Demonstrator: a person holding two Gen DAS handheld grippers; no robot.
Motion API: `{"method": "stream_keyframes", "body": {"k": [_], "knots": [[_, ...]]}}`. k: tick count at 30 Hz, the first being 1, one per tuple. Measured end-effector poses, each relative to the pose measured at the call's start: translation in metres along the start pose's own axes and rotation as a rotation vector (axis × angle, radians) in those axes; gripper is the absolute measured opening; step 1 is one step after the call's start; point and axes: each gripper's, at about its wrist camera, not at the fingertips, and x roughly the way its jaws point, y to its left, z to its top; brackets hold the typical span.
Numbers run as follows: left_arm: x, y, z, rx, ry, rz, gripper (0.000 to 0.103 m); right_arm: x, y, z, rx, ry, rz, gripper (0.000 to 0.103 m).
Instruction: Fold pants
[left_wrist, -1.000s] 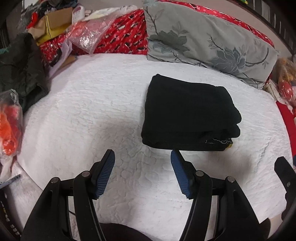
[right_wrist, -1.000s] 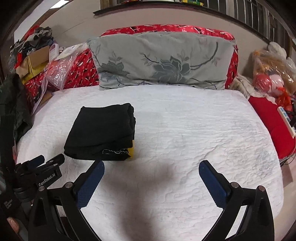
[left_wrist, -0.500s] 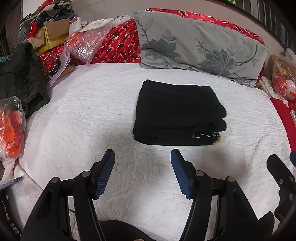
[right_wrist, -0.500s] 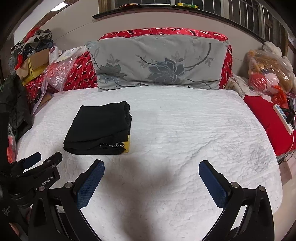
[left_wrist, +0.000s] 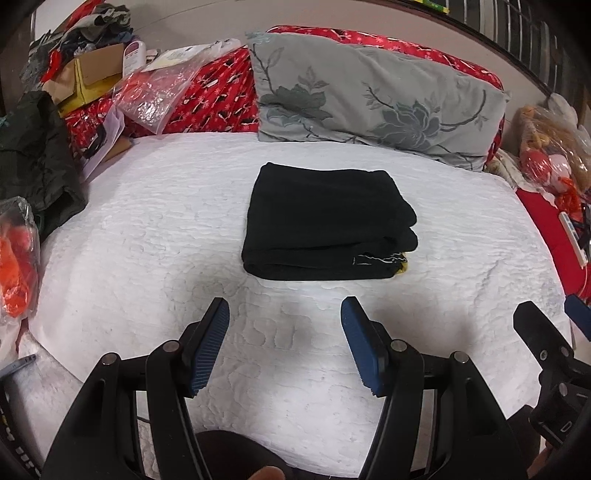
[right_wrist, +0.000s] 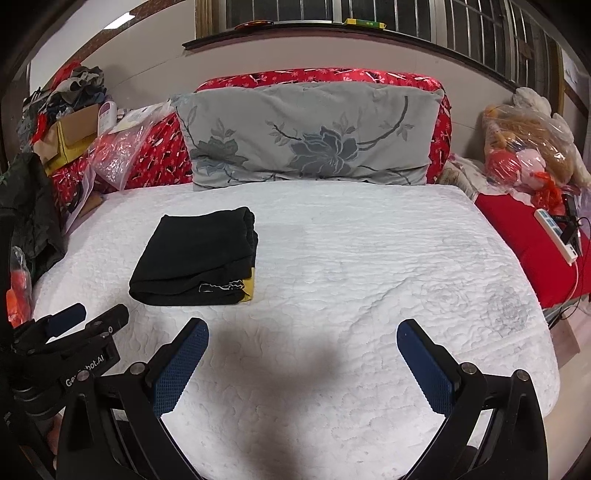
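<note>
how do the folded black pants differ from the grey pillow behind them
The black pants are plain, folded into a compact stack lying flat on the white quilt; the grey pillow bears a dark flower print and leans against the red headboard. The pillow looks wider than the pants. Both are soft fabric things on the bed.

The white quilted bed (right_wrist: 351, 258) lies bare across its whole right half and along the near edge, so a hand could sweep there freely. The only thing on the open surface is the folded black pants (right_wrist: 199, 254), left of centre, with clear quilt all around. At the head, the grey flowered pillow (right_wrist: 310, 133) closes off the far side. The left edge is crowded by a plastic bag (left_wrist: 151, 96), a cardboard box (left_wrist: 88, 81) and a dark garment (left_wrist: 33, 162); the right edge by a red cushion (right_wrist: 524, 240) with a power strip (right_wrist: 557, 236).
</note>
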Motion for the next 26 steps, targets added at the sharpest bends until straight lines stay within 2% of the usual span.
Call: {"method": "stream_keyframes", "body": {"k": [11, 18, 26], "knots": [[-0.004, -0.011, 0.000, 0.027, -0.003, -0.035, 0.062, -0.002, -0.011, -0.001, 0.023, -0.001, -0.024, 0.103], [-0.011, -0.014, 0.005, 0.019, -0.050, -0.037, 0.062, 0.000, -0.018, -0.001, 0.047, 0.004, -0.035, 0.103], [-0.008, -0.015, 0.005, 0.005, -0.019, -0.034, 0.062, 0.004, -0.023, -0.002, 0.063, 0.014, -0.043, 0.103]]}}
